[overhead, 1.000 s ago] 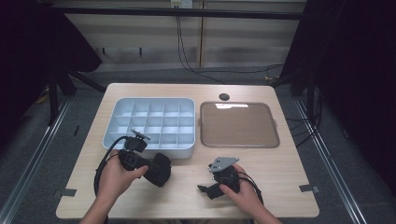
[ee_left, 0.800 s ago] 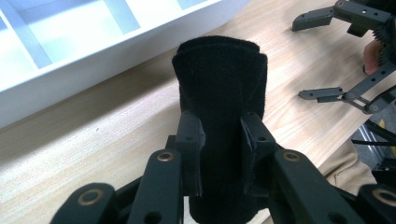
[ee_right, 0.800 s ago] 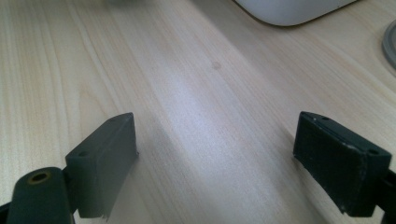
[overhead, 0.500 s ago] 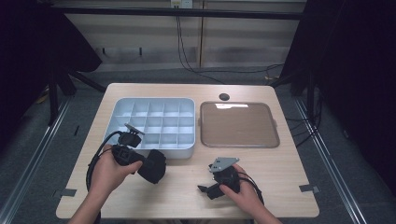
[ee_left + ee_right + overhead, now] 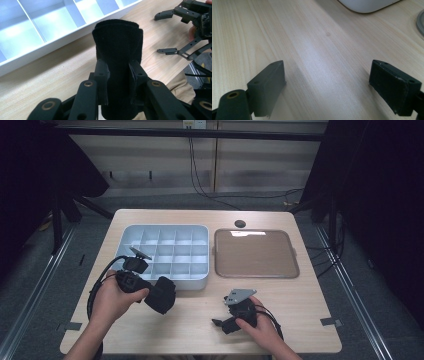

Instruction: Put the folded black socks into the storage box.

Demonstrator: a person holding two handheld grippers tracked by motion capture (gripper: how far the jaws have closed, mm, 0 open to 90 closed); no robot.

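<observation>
Left tool [image 5: 117, 72] clamps a black fabric roll [image 5: 117, 47] at mid-length, clear above the counter [image 5: 200, 320] — soft, light, likely squashy; right tool [image 5: 334, 82] gapes empty — nearby.

Dim surroundings, overhead glare on the brown tray [image 5: 256, 253].

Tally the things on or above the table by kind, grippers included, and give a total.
Grippers: 2 (left, right)
Black roll: 1
Divided white tray: 1
Brown tray: 1
Total: 5
</observation>
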